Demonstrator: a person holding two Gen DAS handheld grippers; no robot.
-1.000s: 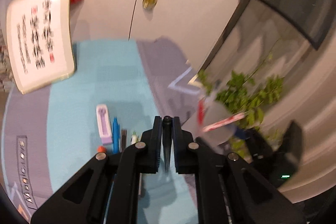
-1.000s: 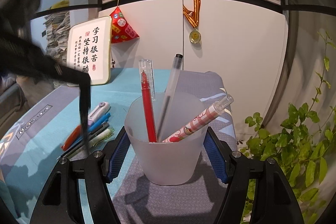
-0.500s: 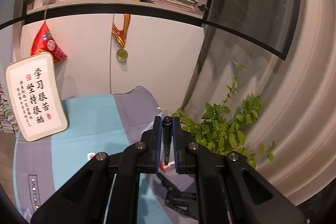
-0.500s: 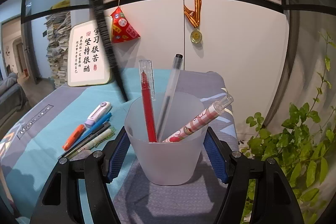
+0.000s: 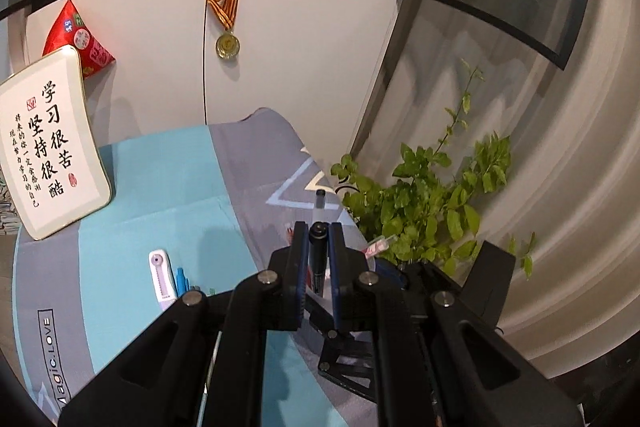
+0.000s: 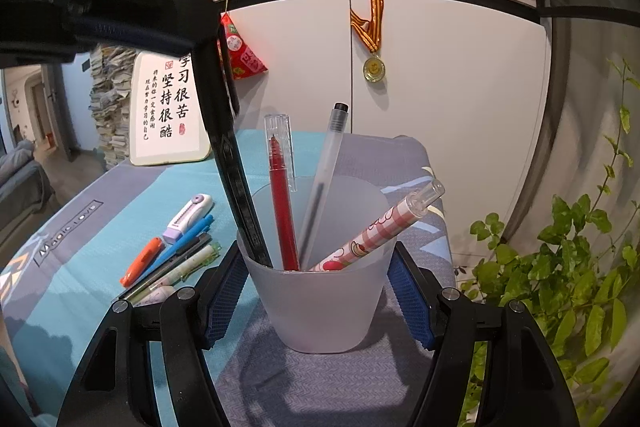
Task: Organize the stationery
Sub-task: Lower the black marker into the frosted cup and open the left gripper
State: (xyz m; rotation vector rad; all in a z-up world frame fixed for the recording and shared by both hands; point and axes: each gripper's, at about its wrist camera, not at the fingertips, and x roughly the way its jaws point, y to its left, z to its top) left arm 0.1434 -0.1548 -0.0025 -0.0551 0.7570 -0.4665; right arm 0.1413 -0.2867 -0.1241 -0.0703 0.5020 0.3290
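Black pen tip in cup, L gripper-held.

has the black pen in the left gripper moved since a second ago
Yes. In the right wrist view the black pen has swung right from beside the calligraphy plaque and its tip now dips into the frosted cup.

Left gripper and right gripper: matte black linkage arms, silver round screws, blue textured finger pads.

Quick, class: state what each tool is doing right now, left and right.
Left tool: closed on a black pen, its tip inside the cup.
Right tool: closed around the frosted cup.
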